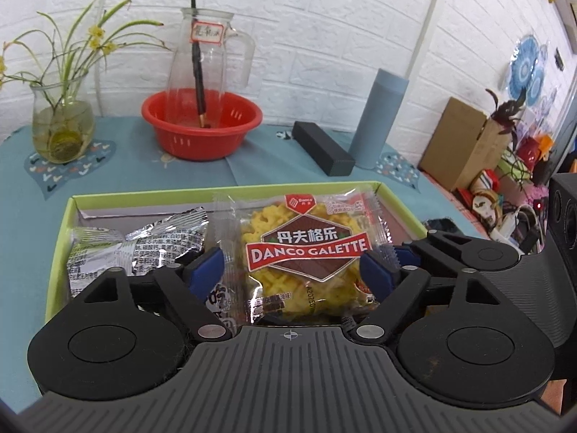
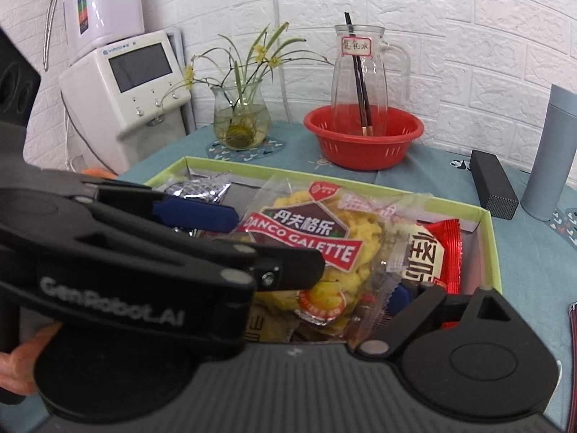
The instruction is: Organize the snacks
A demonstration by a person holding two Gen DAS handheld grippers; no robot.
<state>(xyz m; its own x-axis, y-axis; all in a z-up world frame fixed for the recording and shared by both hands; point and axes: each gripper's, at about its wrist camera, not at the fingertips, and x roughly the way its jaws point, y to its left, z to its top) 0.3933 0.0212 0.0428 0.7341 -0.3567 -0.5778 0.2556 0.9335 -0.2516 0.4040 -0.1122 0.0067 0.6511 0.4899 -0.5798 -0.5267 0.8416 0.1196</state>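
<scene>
Galette packet (image 1: pixel 306 252) in green box (image 1: pixel 57 252), well inside rim. Left tongs (image 1: pixel 292 270) released, straddling packet; right tongs (image 2: pixel 360 288) released beside it.

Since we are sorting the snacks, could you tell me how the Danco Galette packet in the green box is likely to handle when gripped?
The Danco Galette packet is thin, glossy, crinkled film, so it will probably feel light and may slip. The yellow lattice biscuit inside looks brittle, so a hard squeeze could crack it. Its loose crimped ends would likely flop.
</scene>
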